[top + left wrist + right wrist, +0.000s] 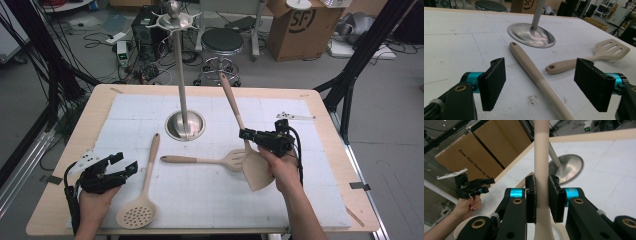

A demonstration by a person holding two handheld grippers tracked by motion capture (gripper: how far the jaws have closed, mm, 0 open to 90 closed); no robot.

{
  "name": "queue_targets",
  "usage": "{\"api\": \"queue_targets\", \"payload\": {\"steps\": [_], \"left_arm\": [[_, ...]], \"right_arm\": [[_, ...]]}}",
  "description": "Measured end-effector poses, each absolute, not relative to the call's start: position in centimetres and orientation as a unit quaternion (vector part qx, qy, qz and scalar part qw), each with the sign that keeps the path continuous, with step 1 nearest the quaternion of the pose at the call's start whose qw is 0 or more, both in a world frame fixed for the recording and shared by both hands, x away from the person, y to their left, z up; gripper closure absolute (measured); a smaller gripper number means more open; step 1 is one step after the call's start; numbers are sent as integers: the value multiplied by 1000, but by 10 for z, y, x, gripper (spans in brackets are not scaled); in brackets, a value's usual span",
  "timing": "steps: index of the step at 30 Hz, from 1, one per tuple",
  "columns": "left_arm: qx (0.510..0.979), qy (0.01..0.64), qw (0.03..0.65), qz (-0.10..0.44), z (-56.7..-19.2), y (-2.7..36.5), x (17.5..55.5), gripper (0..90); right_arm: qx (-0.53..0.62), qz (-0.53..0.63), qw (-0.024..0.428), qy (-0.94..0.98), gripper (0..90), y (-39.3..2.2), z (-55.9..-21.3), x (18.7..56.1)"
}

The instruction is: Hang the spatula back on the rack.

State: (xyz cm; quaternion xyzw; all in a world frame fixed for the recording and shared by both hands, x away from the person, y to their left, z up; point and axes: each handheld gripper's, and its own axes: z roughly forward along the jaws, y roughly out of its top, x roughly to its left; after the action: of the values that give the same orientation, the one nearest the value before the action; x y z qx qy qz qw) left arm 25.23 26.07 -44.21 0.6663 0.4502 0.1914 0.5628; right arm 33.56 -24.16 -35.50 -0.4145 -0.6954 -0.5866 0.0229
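Jaws of the right gripper (pixel 248 135) clenched on the handle of a beige silicone solid turner spatula (pixel 258 170), pads pressing both sides of the shaft in the right gripper view (pixel 541 195). Spatula lifted off the white foam mat (pixel 310 200), tilted, blade low by the person's right hand (pixel 282 170), handle tip pointing up and away, right of the steel utensil stand (pixel 184 122). Blade cut off at the bottom of the right gripper view, handle top cut off too.

Left gripper (pixel 120 162) released, 2 jaws wide apart, nothing between the pads; left gripper view (pixel 540 82) looks along the mat. Left hand (pixel 95 200) low at the near edge, well left of the stand, wrist cut off by the frame.

Beige perforated skimmer spoon (pixel 142 200) lies flat, near-left of the stand; its bowl is out of frame in the left gripper view. Beige slotted spatula (pixel 210 160) lies flat just in front of the stand, its head touching or hidden behind the held blade, cannot tell which.
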Motion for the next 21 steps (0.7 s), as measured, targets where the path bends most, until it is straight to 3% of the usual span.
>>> {"api": "queue_targets", "payload": {"steps": [21], "left_arm": [[664,452,563,194,-442,261,252,259]], "right_arm": [[-358,-629,-9,-690,784,-218,-334,338]]}}
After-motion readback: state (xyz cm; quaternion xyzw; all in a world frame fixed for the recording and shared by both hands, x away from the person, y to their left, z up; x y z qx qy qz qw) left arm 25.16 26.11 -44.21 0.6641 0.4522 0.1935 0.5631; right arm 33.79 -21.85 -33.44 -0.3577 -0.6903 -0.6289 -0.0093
